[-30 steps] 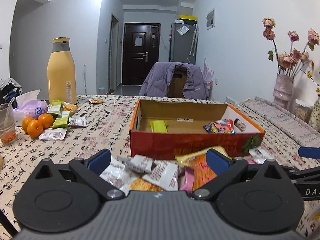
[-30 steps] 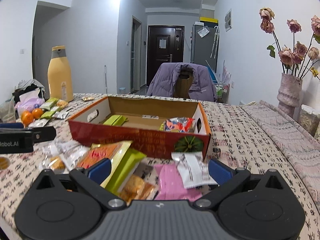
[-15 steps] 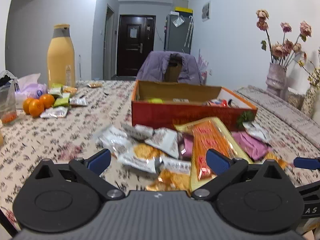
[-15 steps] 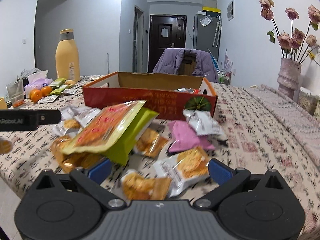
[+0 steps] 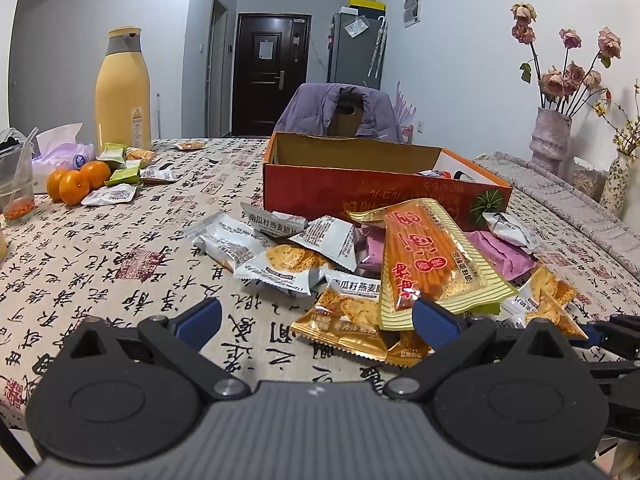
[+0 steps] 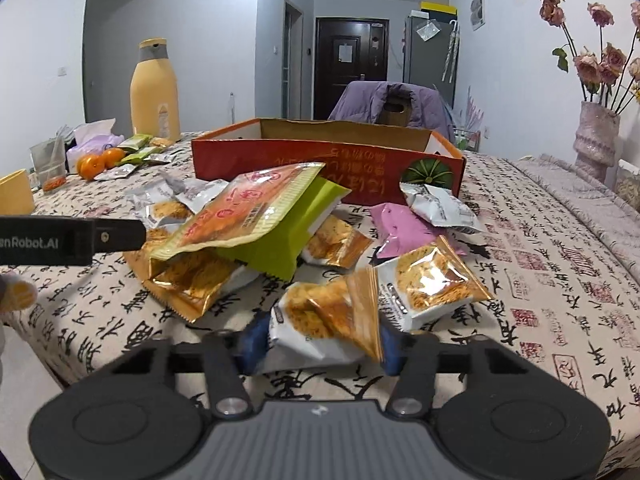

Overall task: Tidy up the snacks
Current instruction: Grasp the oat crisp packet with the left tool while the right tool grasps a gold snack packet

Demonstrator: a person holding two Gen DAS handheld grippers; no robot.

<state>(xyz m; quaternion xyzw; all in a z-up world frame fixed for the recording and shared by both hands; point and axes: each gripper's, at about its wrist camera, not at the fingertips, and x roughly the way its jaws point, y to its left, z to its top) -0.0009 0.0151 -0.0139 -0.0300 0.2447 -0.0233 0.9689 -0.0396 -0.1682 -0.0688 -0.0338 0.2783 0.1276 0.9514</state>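
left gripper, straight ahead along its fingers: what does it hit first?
Probably the gold-wrapped cracker packet at the near edge of the snack pile, lying between the open left gripper fingertips. The long orange-and-gold pack overlaps it just behind. Depth is hard to judge through the fisheye.

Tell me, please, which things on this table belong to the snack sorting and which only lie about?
For the job:
- red box
- snack pile
- small cracker packet, between the pads of the right tool

Lying about:
- yellow flask
- oranges
- tissue pack
- flower vase
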